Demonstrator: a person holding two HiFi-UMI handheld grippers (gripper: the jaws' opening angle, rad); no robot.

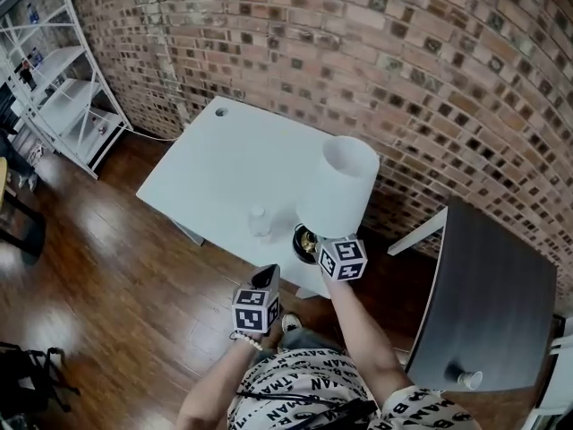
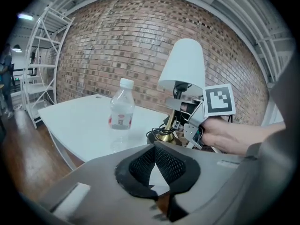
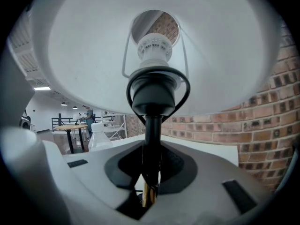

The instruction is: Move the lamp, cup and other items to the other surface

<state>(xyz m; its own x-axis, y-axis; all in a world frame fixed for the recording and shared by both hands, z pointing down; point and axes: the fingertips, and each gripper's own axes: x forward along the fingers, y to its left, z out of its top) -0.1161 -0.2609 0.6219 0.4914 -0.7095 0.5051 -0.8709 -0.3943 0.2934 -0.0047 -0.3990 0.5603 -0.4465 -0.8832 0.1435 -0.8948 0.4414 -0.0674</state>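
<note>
A lamp (image 1: 345,182) with a white shade and a brass stem stands at the near right corner of the white table (image 1: 224,164). My right gripper (image 1: 315,243) is shut on its stem just above the dark base. From the right gripper view the stem (image 3: 151,139) runs up between the jaws to the bulb socket under the shade. A clear water bottle (image 1: 260,220) with a white cap stands upright just left of the lamp. My left gripper (image 1: 267,278) hangs off the table's near edge, jaws together with nothing in them (image 2: 154,149), pointing toward the bottle (image 2: 122,104) and the lamp (image 2: 183,69).
A dark table (image 1: 488,294) stands to the right with a small white cup (image 1: 468,380) near its front edge. A white shelf unit (image 1: 63,97) stands at the far left against the brick wall. The floor is wood. The lamp's black cord coils around its base.
</note>
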